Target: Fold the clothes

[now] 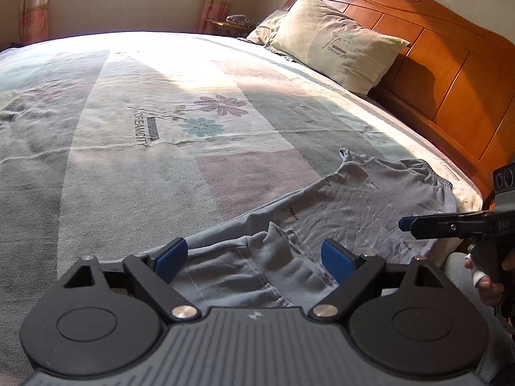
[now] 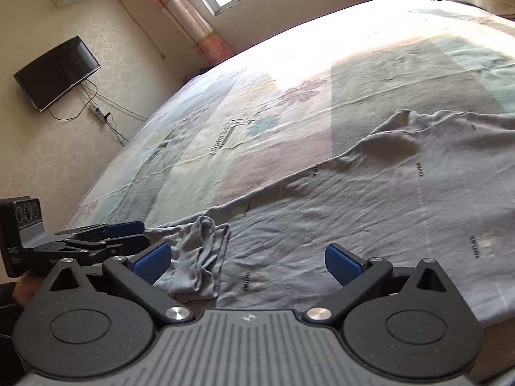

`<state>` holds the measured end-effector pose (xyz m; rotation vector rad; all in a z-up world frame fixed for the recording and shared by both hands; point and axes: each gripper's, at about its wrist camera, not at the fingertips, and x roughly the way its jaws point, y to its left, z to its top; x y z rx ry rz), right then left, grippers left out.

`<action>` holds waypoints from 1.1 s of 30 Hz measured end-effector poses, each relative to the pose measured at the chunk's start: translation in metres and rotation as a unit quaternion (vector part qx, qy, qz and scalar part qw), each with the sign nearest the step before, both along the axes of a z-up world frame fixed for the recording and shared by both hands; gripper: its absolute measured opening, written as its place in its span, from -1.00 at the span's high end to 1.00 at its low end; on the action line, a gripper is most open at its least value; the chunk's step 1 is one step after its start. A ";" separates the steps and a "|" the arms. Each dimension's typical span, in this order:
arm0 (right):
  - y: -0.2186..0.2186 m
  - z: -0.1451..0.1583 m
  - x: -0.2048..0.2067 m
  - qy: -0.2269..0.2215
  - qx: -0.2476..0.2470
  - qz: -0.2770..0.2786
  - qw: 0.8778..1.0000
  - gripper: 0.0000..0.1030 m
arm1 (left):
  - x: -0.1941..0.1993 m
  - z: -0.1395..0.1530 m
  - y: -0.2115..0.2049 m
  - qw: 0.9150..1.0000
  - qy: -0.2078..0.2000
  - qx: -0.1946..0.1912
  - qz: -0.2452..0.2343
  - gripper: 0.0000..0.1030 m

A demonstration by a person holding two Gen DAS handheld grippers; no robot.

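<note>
Bed (image 1: 128, 160) with floral sheet, pillow (image 1: 334, 38) at wooden headboard (image 1: 450, 74). Grey trousers (image 1: 354, 199) lay spread along its near edge. Left gripper (image 1: 254, 260) and right gripper (image 2: 248, 260) hovered above, both spread, empty

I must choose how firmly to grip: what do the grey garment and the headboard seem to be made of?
Grey garment: thin woven fabric, probably cotton, matte; it creases finely and bunches at one end. Headboard: wood, orange-brown, glossy varnish, with carved trim.
</note>
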<state>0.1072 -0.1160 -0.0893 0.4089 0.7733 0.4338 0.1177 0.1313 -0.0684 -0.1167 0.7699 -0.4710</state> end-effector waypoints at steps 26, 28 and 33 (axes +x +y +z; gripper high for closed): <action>0.021 -0.041 -0.027 -0.103 -0.180 0.028 0.978 -1.00 | 0.085 -0.035 -0.102 0.992 0.123 -0.010 -0.015 -0.75; 0.020 -0.042 -0.028 -0.106 -0.180 0.029 0.977 -1.00 | 0.088 -0.036 -0.107 0.992 0.124 -0.012 -0.013 -0.76; 0.019 -0.043 -0.029 -0.113 -0.181 0.033 0.976 -1.00 | 0.094 -0.036 -0.122 0.992 0.127 -0.019 -0.008 -0.77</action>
